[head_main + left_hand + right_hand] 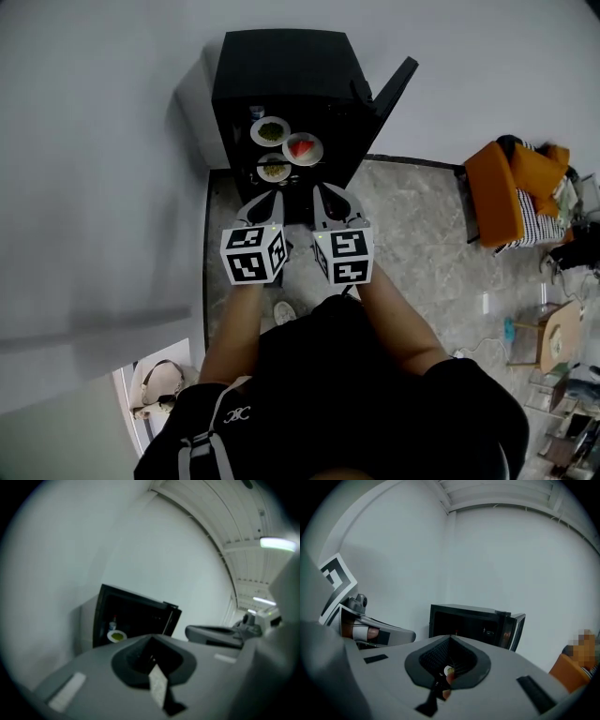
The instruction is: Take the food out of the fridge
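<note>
**Both tongs shut, short of the fridge: what could bite**

Left tongs and right tongs both have their jaws together with nothing in either. They sit side by side, aimed at the open fridge. All the food is inside, ahead of both tips and untouched.

Risks, near to far:
- Going in shut: closed tips would shove a plate back instead of taking its rim. I need to open before the mouth.
- Two tongs this close in one narrow opening could knock each other or the frame. I'd send one in at a time.
- Nearest plate, straight ahead of my left tips: a pinch on one side of the rim could let it tip and shed the food.
- Red-food plate, just beyond, ahead of my right tips: it looks close to the nearest plate, so lifting one may clip the other. I can't tell which shelf each is on.
- Green plate, furthest in: reaching past the front two risks dragging them.
- Door, out to the right of my right tongs: a wide swing out with a plate could hit it.
</note>
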`<action>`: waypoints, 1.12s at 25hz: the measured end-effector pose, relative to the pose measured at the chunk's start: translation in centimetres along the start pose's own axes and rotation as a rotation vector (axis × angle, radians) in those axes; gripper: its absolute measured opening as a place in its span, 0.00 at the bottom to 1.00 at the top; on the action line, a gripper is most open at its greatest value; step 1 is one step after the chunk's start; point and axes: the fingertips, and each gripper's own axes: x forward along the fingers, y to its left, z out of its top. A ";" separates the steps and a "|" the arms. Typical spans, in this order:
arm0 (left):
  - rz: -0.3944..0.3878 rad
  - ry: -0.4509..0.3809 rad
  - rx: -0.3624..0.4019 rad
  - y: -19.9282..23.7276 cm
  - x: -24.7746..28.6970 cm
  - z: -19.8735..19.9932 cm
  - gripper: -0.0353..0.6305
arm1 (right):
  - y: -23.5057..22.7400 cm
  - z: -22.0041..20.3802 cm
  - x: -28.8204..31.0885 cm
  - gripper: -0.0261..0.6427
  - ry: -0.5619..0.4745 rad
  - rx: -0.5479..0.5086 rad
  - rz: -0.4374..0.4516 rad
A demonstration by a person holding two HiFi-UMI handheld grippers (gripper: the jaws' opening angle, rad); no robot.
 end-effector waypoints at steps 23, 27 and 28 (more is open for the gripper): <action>0.084 0.138 -0.262 2.8 12.3 -5.1 0.05 | -8.3 -3.3 7.0 0.02 0.066 0.017 0.036; 0.111 0.172 -0.263 3.3 14.5 -7.3 0.05 | -9.5 -5.0 7.1 0.02 0.093 0.024 0.033; 0.105 0.177 -0.274 3.3 15.1 -7.8 0.05 | -10.0 -5.4 7.1 0.02 0.100 0.027 0.028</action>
